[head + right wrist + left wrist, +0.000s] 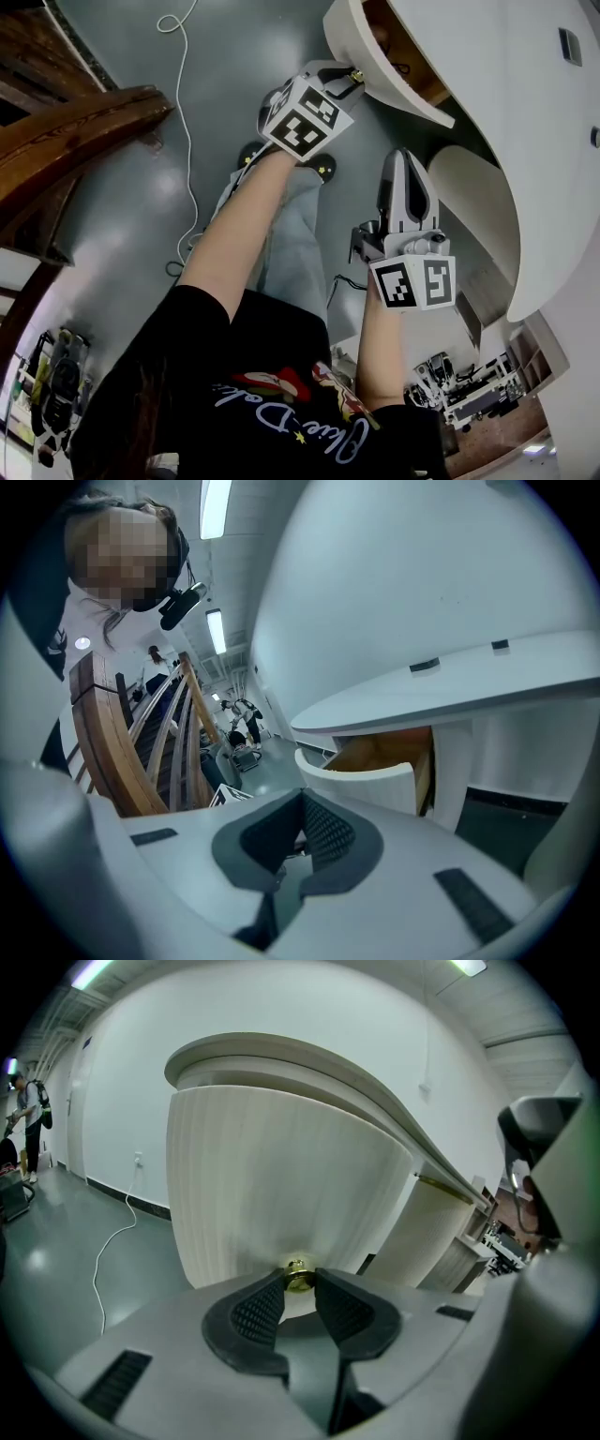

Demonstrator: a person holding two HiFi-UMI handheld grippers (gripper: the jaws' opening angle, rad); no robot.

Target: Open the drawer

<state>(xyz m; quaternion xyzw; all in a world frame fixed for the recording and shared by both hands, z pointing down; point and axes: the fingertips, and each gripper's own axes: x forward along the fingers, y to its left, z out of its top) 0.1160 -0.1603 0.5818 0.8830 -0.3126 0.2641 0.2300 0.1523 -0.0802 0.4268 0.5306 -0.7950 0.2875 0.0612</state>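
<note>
The white curved drawer (pixel 375 58) under the white desk top (pixel 506 112) stands pulled out, and its wooden inside (pixel 401 52) shows. My left gripper (pixel 352 77) is shut on the drawer's small brass knob (pixel 298 1277), which sits between the two black pads at the foot of the ribbed drawer front (pixel 281 1185). My right gripper (pixel 405 159) hangs lower, apart from the drawer, pointing toward the desk. In the right gripper view its jaws (pixel 301 805) meet with nothing between them, and the open drawer (pixel 361 778) lies ahead of them.
A white cable (pixel 187 141) trails across the grey floor. A wooden stair railing (pixel 75 131) stands to the left. A curved white desk panel (pixel 473 206) lies right of my right gripper. Equipment (pixel 469 384) sits on the floor at the lower right.
</note>
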